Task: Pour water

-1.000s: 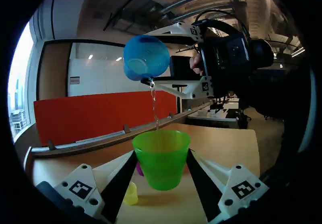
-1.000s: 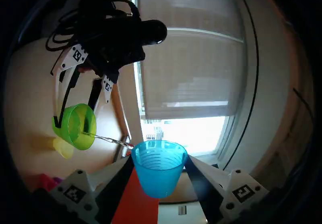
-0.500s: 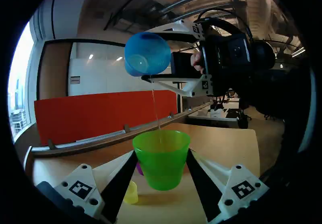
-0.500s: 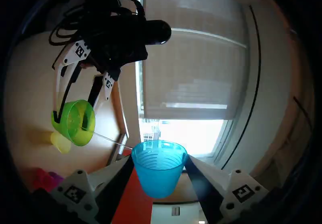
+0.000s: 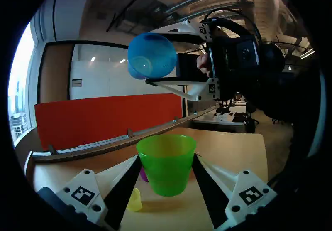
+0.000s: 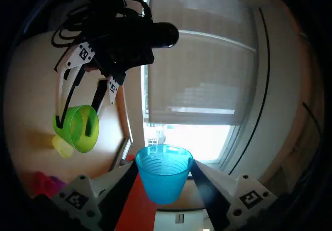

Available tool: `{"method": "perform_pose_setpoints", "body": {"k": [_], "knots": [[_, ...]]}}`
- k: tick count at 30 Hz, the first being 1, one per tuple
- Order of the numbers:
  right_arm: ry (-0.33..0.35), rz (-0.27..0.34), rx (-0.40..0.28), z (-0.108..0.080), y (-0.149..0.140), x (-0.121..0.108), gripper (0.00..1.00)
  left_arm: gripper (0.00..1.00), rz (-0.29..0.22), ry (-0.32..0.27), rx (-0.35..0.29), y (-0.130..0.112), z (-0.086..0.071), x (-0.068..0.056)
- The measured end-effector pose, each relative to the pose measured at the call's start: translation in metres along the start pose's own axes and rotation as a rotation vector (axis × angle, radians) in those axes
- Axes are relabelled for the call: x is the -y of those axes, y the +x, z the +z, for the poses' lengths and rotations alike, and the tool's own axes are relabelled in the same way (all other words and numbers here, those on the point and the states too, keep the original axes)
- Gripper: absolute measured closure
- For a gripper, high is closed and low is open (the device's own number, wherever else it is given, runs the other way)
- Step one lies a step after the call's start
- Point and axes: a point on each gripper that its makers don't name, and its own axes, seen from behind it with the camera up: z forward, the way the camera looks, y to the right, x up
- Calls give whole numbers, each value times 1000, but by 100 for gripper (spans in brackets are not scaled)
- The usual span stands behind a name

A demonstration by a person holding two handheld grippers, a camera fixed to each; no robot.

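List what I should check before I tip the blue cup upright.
1. No water falling between blue cup and green cup: ok, none visible.
2. Right gripper clamped on blue cup: ok, both fingers press its sides.
3. Left gripper clamped on green cup: ok, both fingers press it.
4. Green cup upright below the tilted blue cup: ok.
5. Blue cup fully drained: cannot tell.
6. Green cup's water level: cannot tell, its inside is hidden.
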Motion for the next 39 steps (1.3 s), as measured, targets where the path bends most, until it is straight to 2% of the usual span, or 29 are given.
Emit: {"method": "perform_pose_setpoints", "body": {"k": [14,20,29,39], "knots": [[-8,46,1,0,-6,1,10,17,5,-1,2,1,-1,-1],[-18,94,-4,-3,-6,-1,10,17,5,0,0,2,-1,-1],[-29,227,-17,-7,-10,0,10,17,11,-1,4,3,0,-2],[-54,435,-14,-11,-15,9,10,17,15,2,6,4,-1,-2]]}}
